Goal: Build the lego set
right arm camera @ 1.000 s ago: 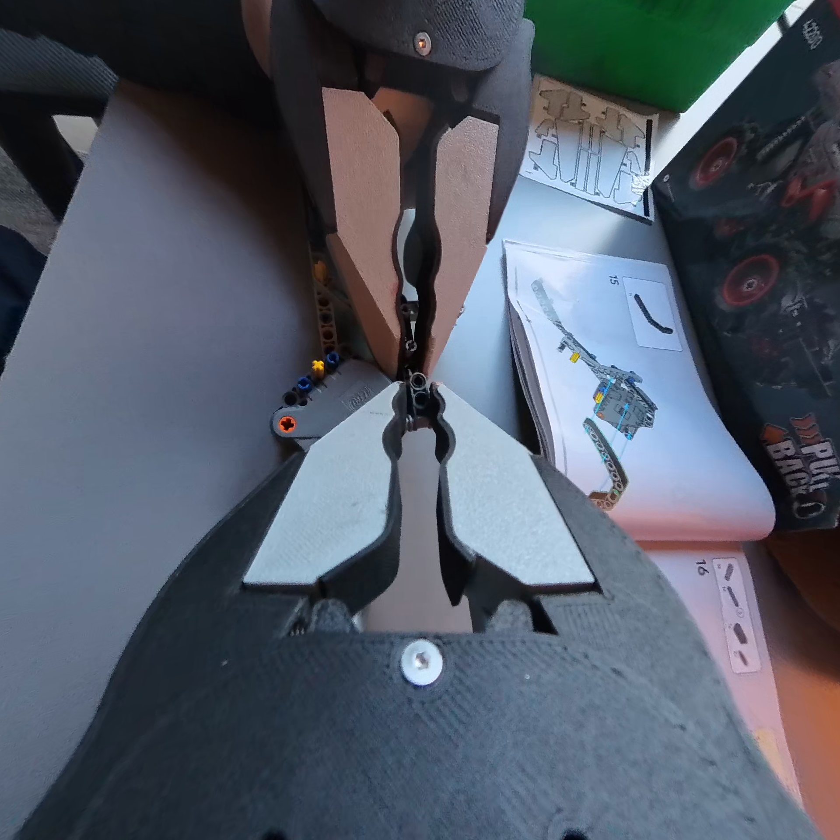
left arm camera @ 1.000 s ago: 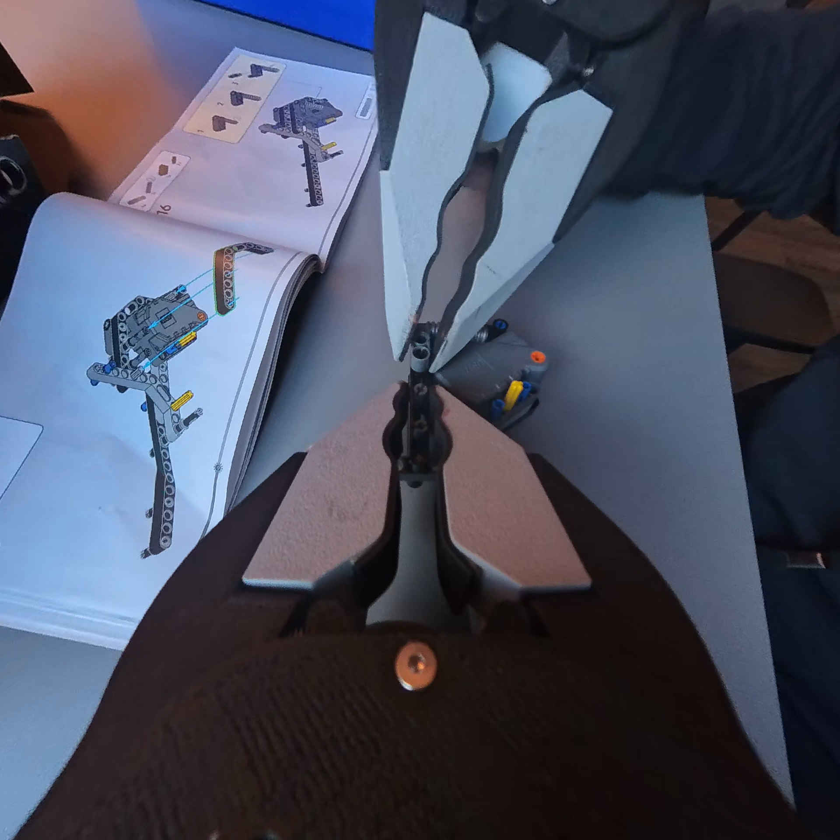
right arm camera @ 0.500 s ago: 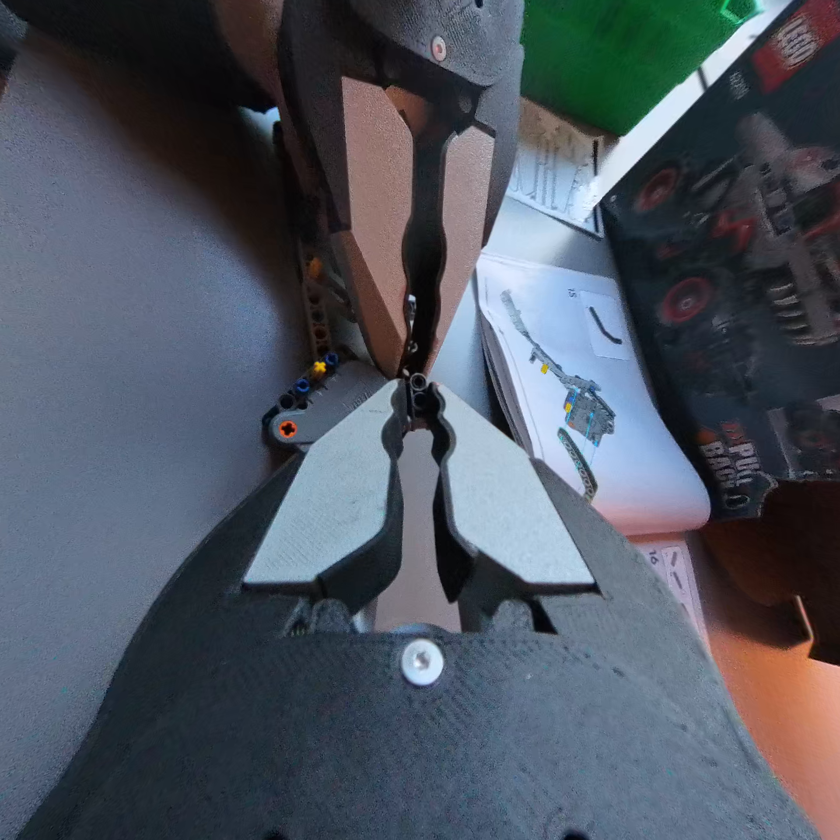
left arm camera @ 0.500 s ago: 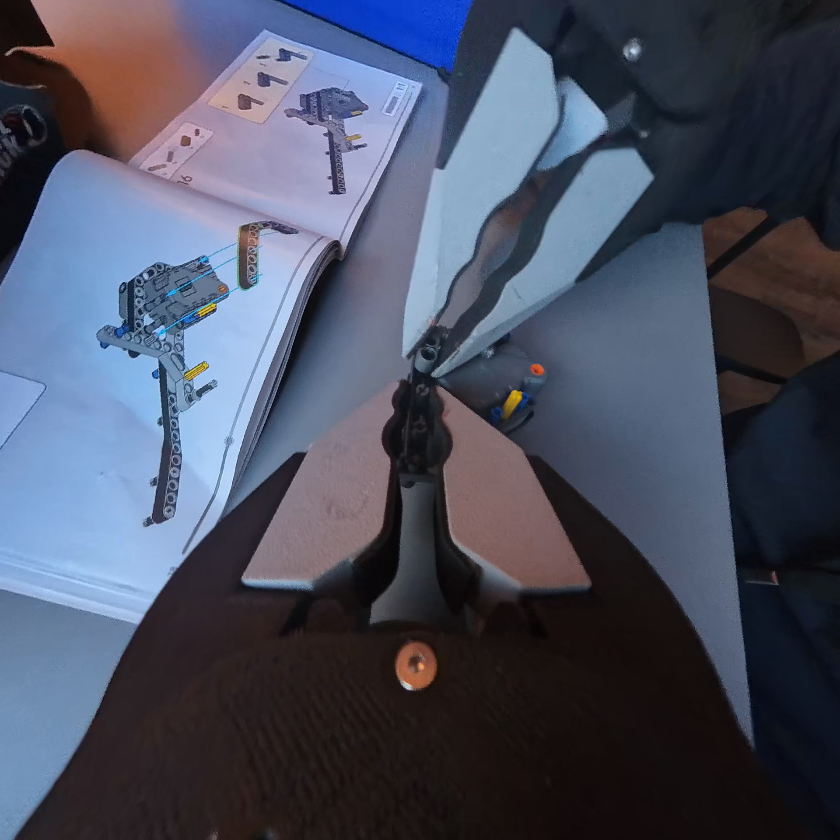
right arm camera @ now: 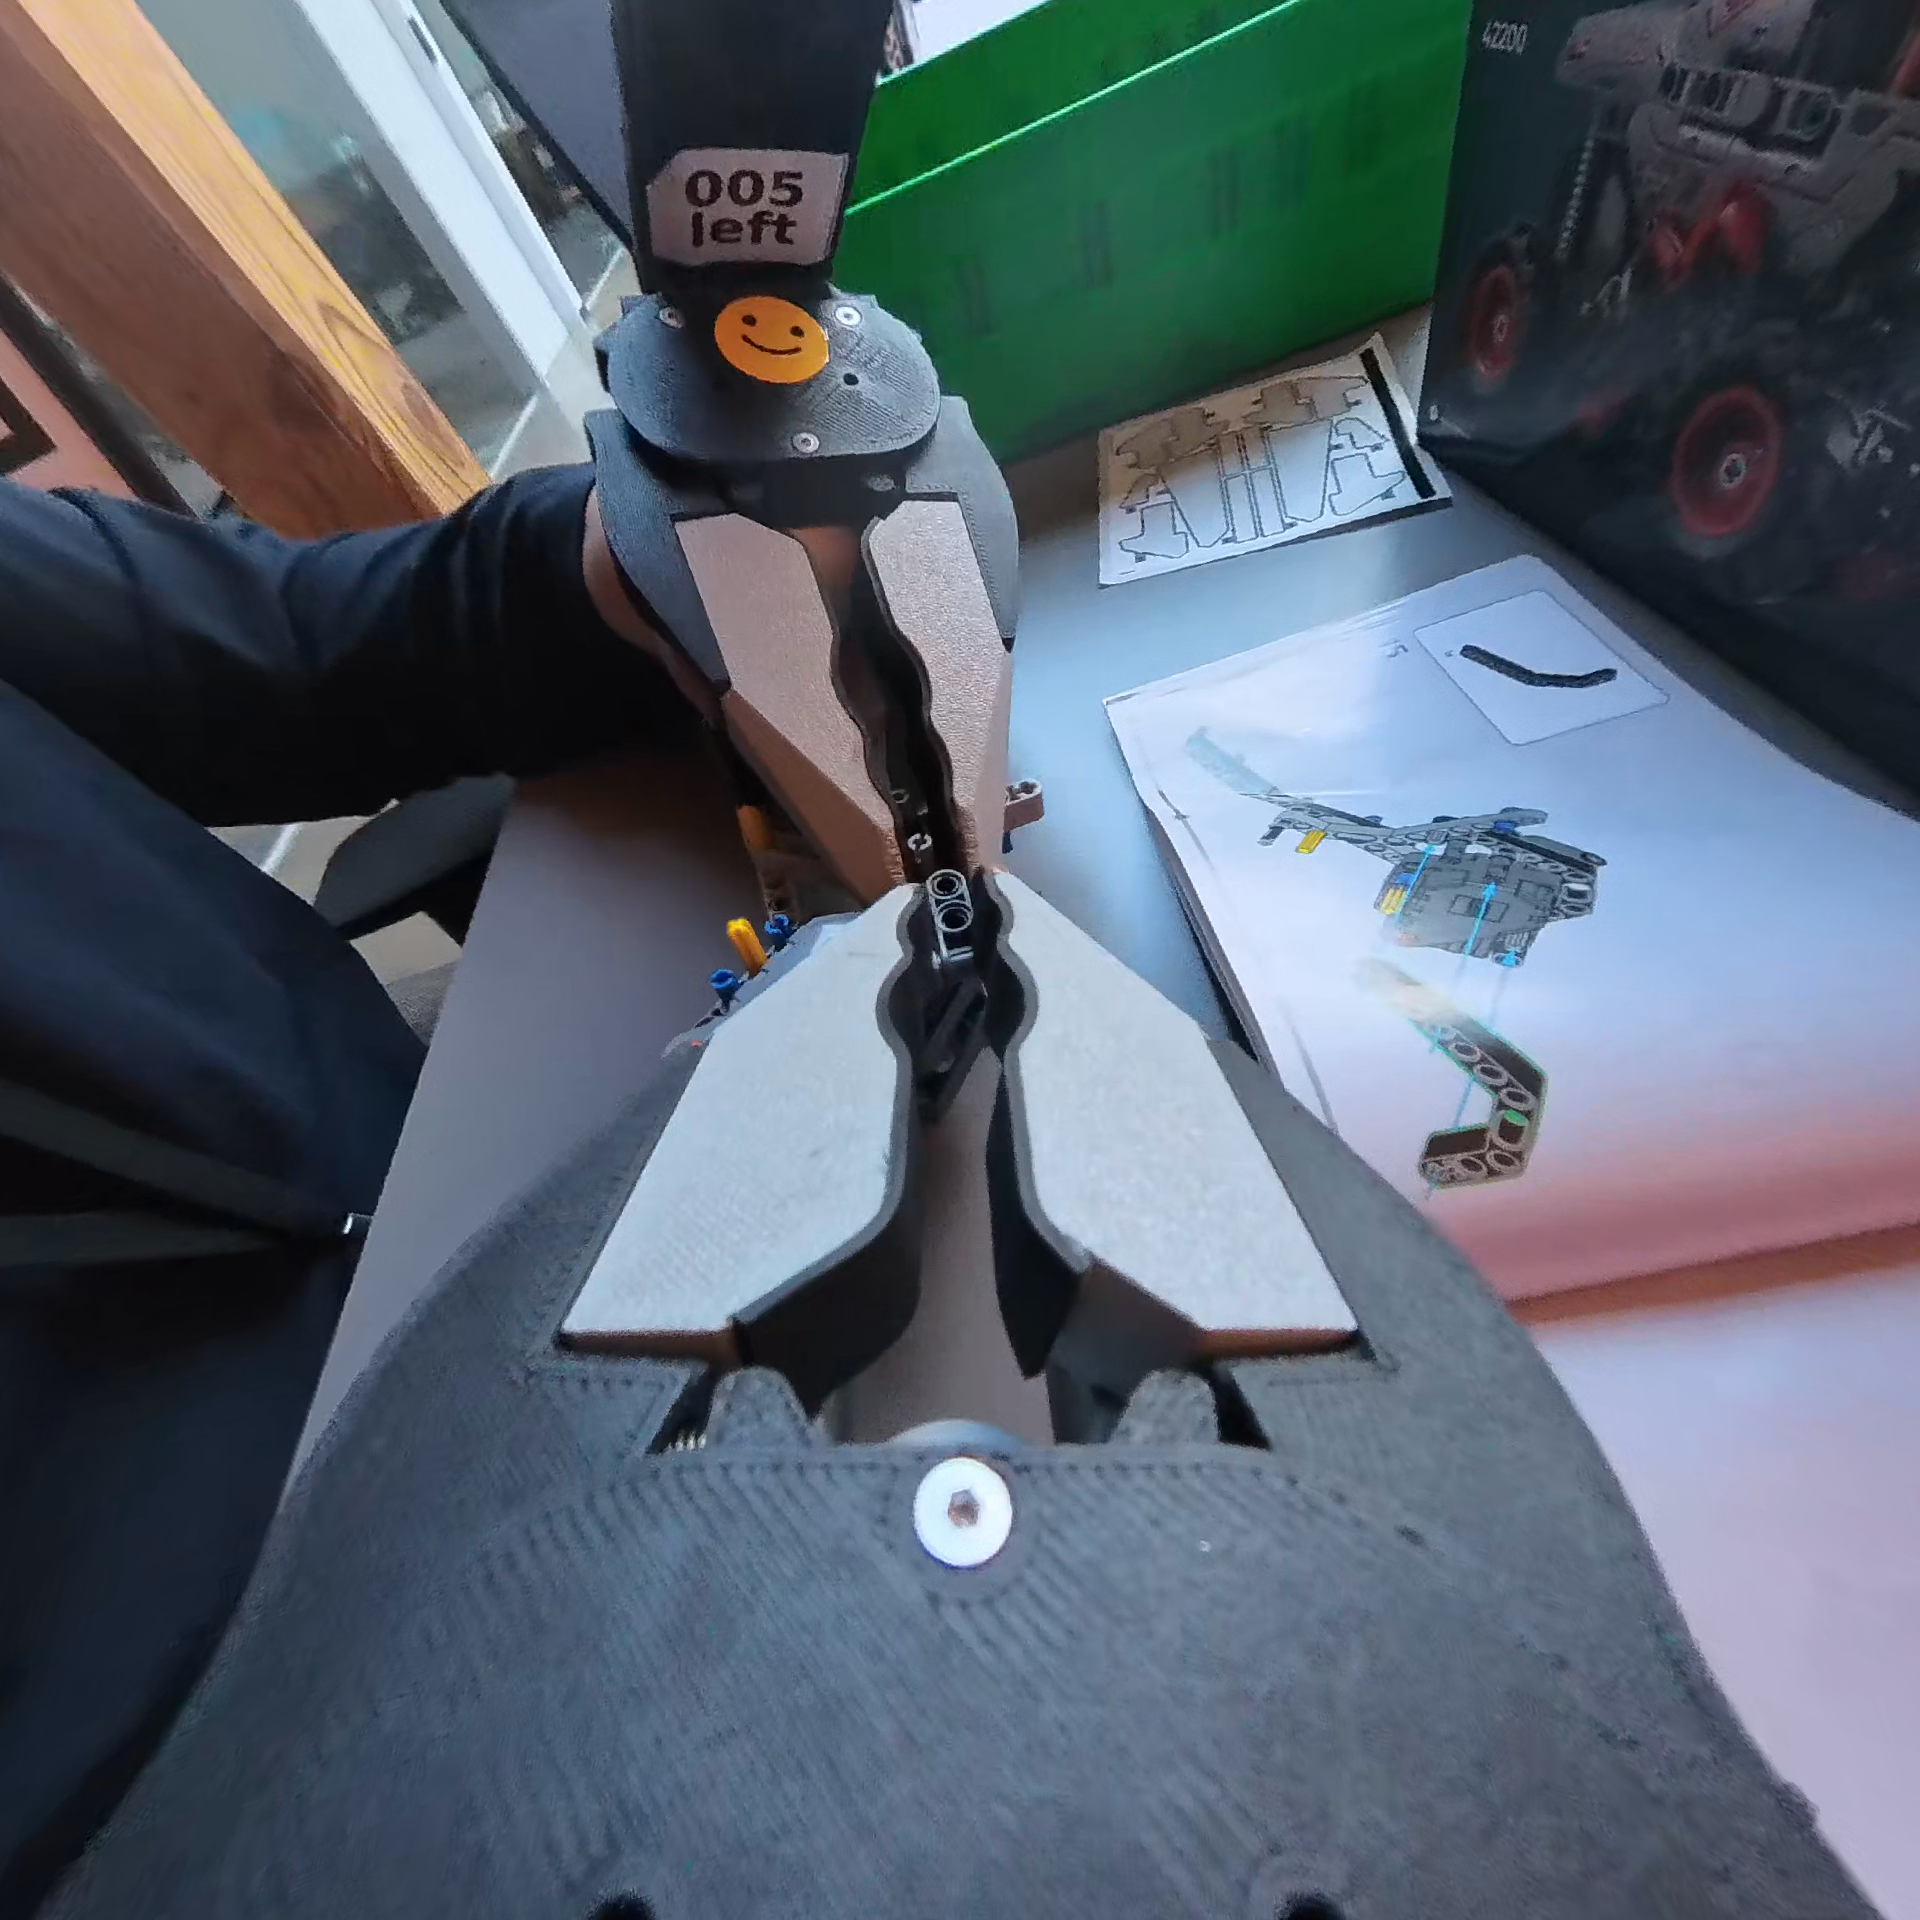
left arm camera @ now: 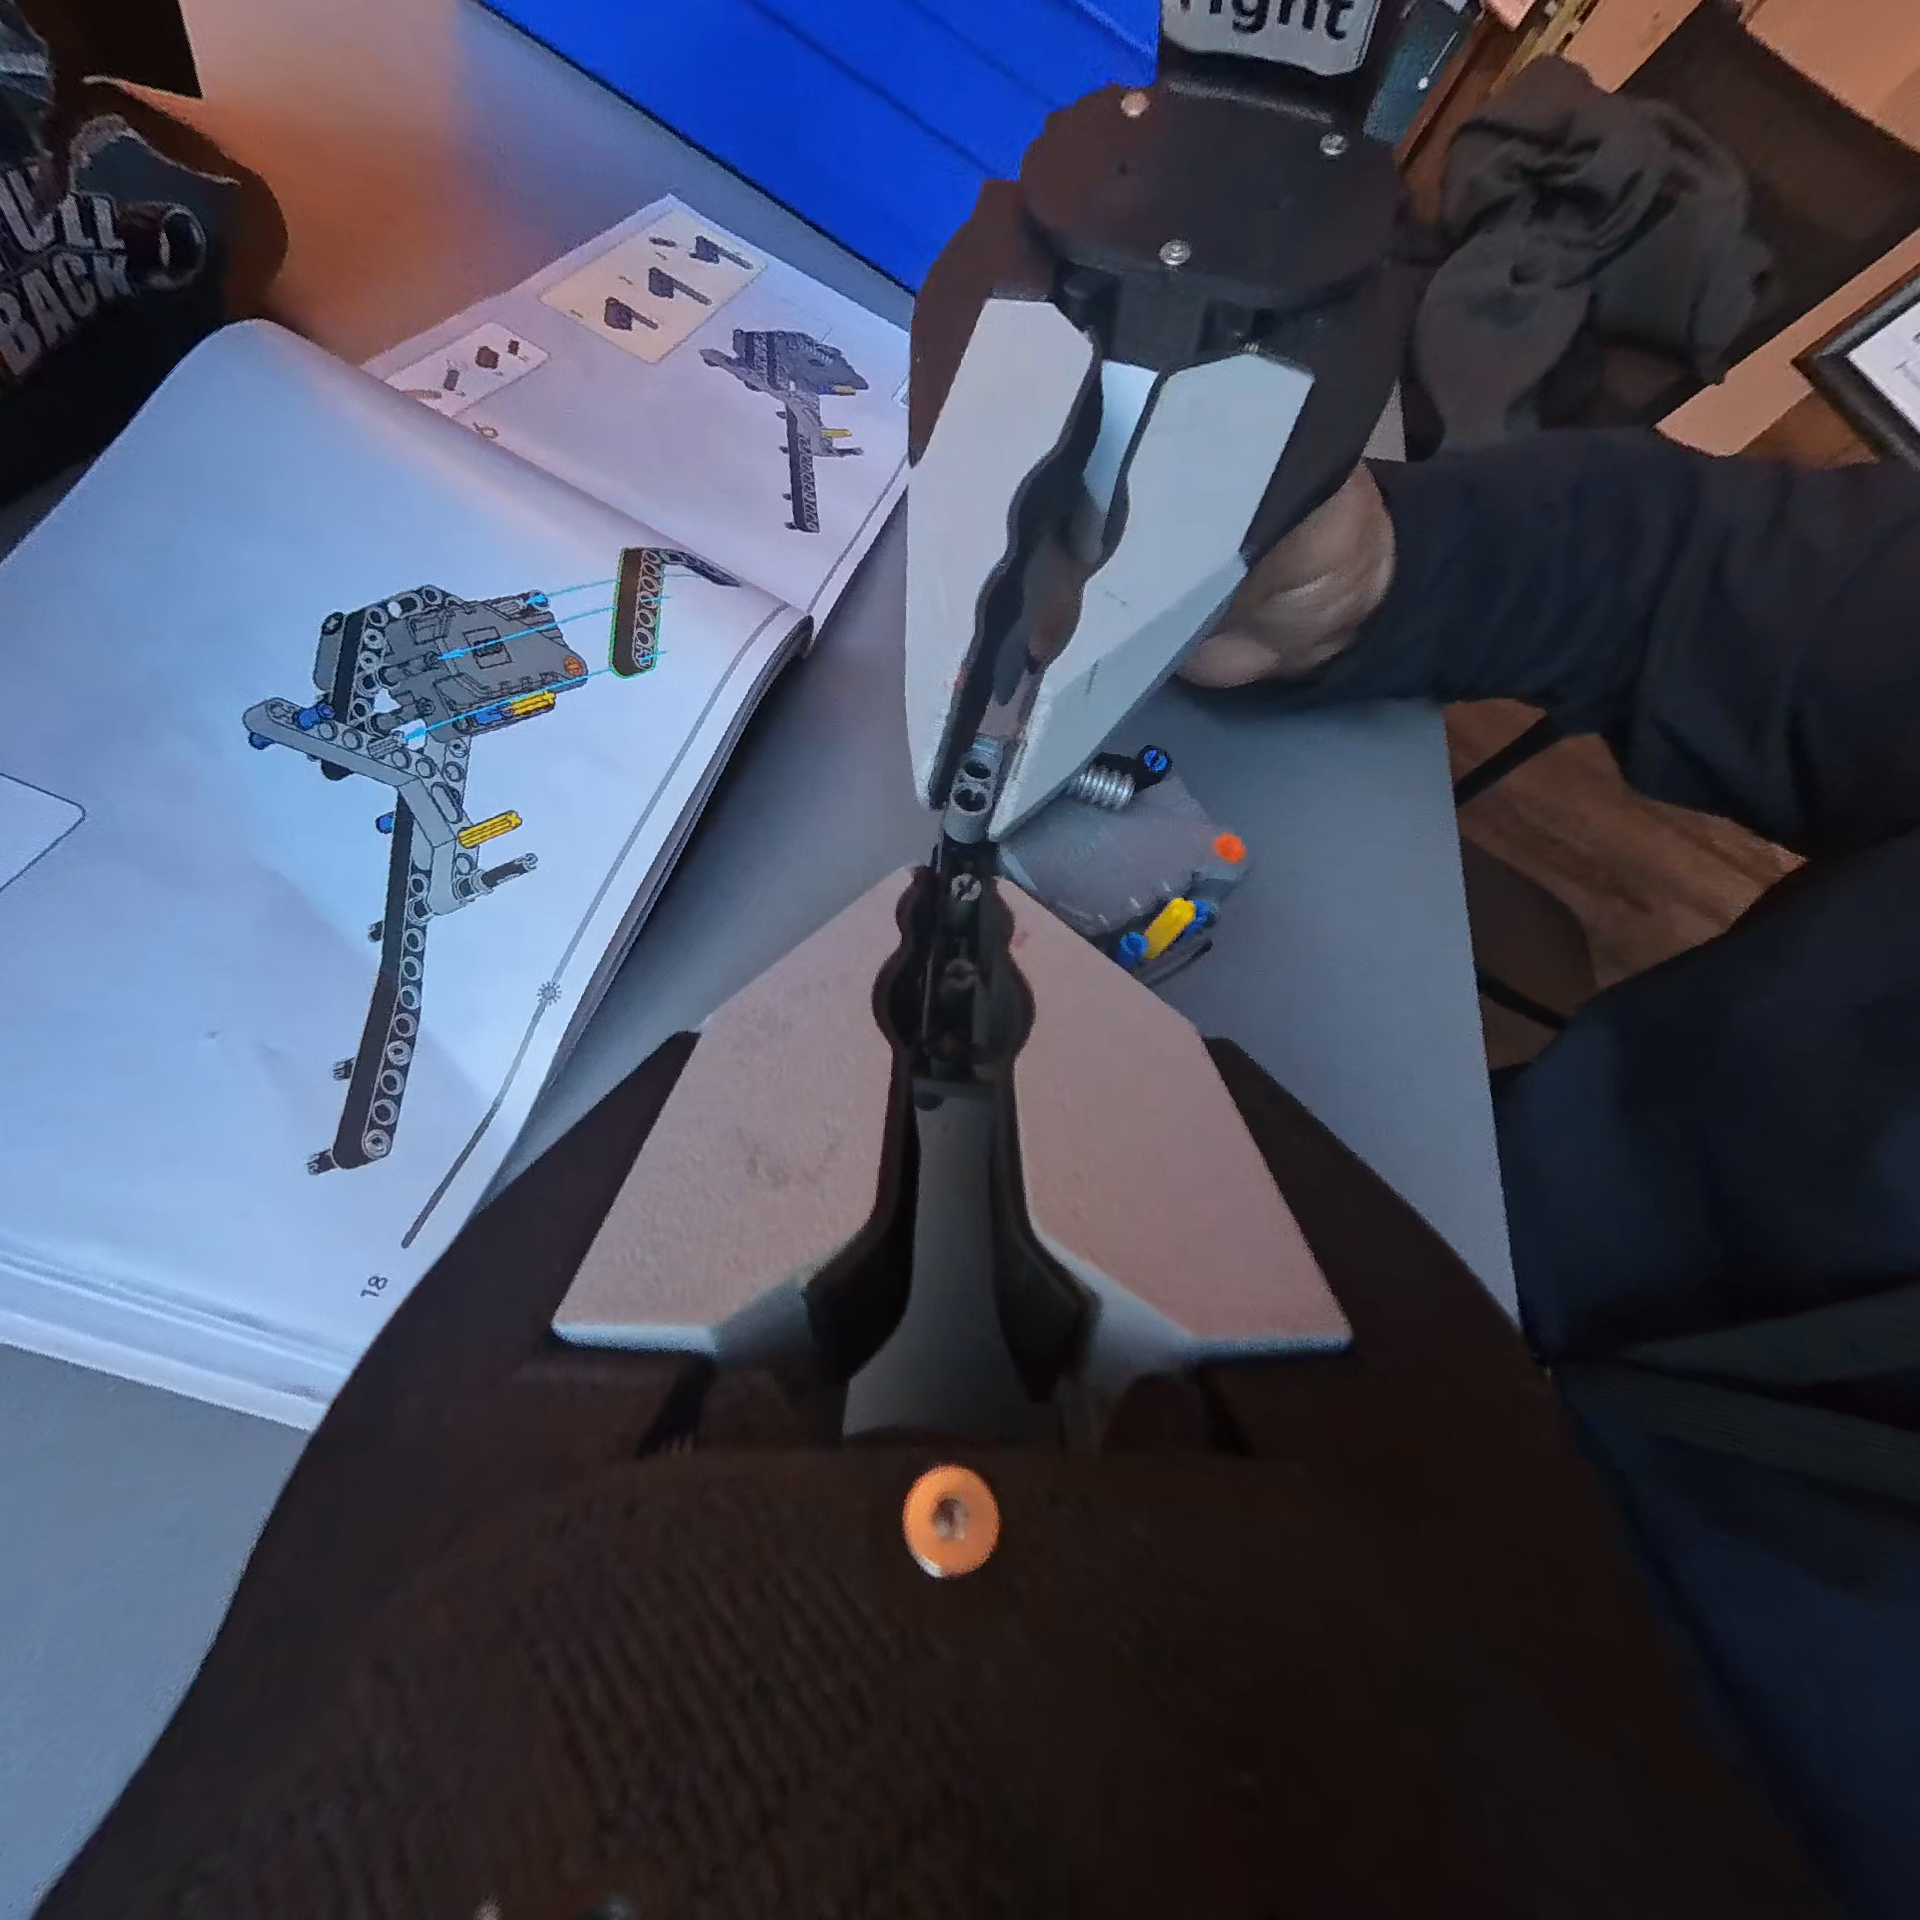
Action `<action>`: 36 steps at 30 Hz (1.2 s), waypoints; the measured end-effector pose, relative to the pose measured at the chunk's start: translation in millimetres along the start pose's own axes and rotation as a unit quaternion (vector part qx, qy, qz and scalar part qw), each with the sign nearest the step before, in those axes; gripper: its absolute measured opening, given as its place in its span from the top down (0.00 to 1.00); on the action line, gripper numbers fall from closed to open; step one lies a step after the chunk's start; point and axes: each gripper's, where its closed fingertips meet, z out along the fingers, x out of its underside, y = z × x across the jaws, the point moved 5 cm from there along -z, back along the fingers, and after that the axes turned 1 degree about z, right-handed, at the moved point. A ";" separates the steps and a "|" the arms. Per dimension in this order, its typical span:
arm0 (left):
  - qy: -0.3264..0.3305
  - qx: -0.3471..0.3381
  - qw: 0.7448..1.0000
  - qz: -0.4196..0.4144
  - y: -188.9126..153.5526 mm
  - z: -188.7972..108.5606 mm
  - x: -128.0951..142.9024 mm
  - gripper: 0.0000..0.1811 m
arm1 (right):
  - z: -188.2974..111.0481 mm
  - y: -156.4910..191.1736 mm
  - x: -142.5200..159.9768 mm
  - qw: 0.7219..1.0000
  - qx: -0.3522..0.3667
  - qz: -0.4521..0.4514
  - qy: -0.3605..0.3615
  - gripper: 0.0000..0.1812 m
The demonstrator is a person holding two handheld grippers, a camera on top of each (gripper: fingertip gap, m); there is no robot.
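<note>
My left gripper [left arm camera: 961, 878] is shut on a thin black lego beam [left arm camera: 951, 971] held edge-on between its brown fingers. My right gripper [left arm camera: 971, 826] comes in from above, shut on a small grey lego piece [left arm camera: 975, 795] with round holes. The two pieces meet tip to tip in the air. In the right wrist view my right gripper [right arm camera: 956, 888] holds the holed piece [right arm camera: 951, 909] against the beam [right arm camera: 914, 821] in the left gripper [right arm camera: 925, 862]. The part-built grey lego assembly [left arm camera: 1153, 873], with orange, yellow and blue pins, lies on the grey table [left arm camera: 1351, 935] under the tips.
An open instruction booklet [left arm camera: 312, 779] lies beside the assembly; it also shows in the right wrist view [right arm camera: 1507, 883]. A green bin [right arm camera: 1143, 208], a sticker sheet [right arm camera: 1257, 478] and the dark set box [right arm camera: 1714, 312] stand behind. The table edge [left arm camera: 1465, 935] is close. My two grippers' fingertips are within a few centimetres of each other.
Both grippers have risen and tilted while staying tip to tip with their pieces. The views now take in more of the room, the hands and the sleeves.
</note>
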 end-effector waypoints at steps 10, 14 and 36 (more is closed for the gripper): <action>-0.037 0.064 0.994 -0.080 0.4 -3.0 -5.2 0.97 | -3.0 -5.6 -3.4 0.991 -0.071 0.105 -0.040 0.97; -0.037 0.065 0.994 -0.081 0.6 -3.2 -5.4 0.97 | -2.9 -6.6 -3.3 0.989 -0.079 0.114 -0.041 0.97; -0.080 0.094 0.990 -0.072 -2.4 -7.6 -13.8 0.98 | -4.7 0.4 -4.6 0.991 -0.082 0.094 -0.054 0.97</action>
